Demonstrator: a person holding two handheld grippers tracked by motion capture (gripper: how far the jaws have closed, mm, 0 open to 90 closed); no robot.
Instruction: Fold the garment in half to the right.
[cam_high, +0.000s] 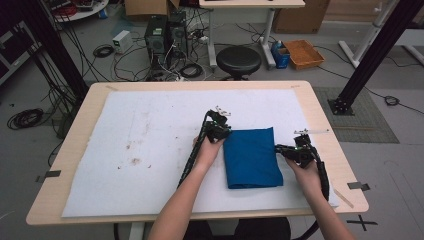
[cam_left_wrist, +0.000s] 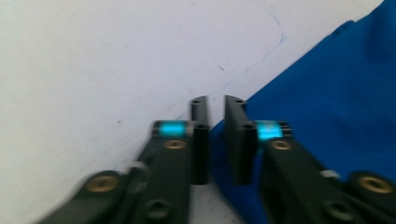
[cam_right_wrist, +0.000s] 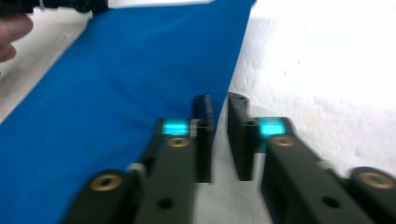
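Nearest the high camera, two forearms enter from the lower edge. The right hand (cam_high: 306, 172) carries the right hand-held gripper (cam_high: 278, 148), which sits at the right edge of the folded blue cloth (cam_high: 251, 156). In the right gripper view its jaws stand slightly apart, a narrow gap between the pads, nothing clamped; the cloth edge runs just beside the left jaw. The left hand (cam_high: 207, 150) carries the left hand-held gripper (cam_high: 223, 133) at the cloth's upper left corner. In the left gripper view its jaws are likewise a little apart, with the cloth edge under and beside the right jaw, not pinched. The cloth lies flat, folded to a rough rectangle, right of centre on the white mat (cam_high: 150, 145) that covers the worktop (cam_high: 80, 120). Beyond the worktop stand a black stool (cam_high: 238, 60), a cardboard tray (cam_high: 303, 53) and loose cables on the floor
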